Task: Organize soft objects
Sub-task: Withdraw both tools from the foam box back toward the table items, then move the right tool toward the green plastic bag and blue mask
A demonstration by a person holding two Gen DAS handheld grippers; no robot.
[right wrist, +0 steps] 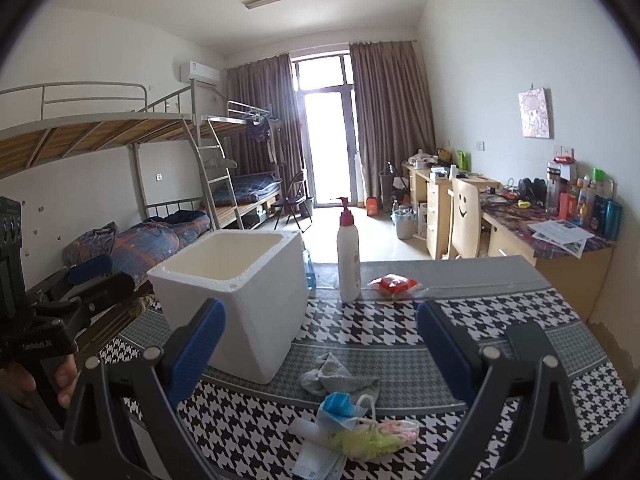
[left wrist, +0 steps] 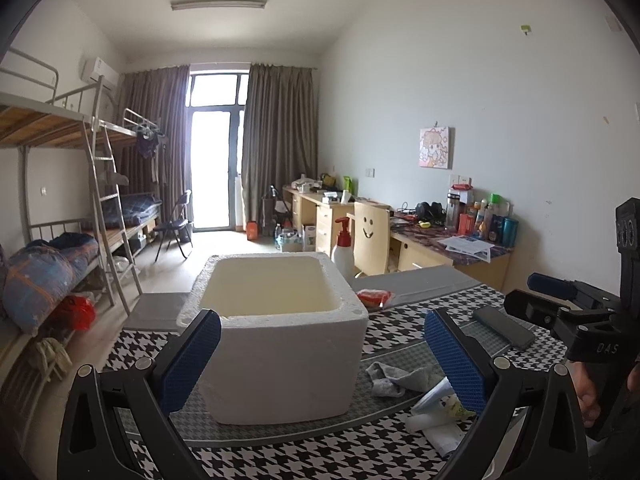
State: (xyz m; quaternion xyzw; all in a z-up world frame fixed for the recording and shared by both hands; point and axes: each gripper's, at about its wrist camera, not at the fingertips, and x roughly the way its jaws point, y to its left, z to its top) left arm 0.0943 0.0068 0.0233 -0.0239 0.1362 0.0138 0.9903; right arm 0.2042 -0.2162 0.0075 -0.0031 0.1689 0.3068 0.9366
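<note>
**Both hand-held grippers above the counter, nothing grasped**

I held the left hand-held gripper [left wrist: 322,356] and the right hand-held gripper [right wrist: 320,344] with fingers spread wide, both empty. The white foam box [right wrist: 236,300] stood open on the houndstooth counter [right wrist: 500,320]. Just beside it lay a grey sock [right wrist: 336,376], a blue face mask [right wrist: 340,406] and a yellow-green pouch [right wrist: 368,440].

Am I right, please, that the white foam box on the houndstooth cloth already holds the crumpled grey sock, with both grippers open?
Not quite: the white foam box is empty, and the crumpled grey sock lies on the houndstooth cloth beside it, as the right wrist view shows. Both grippers are open.
</note>
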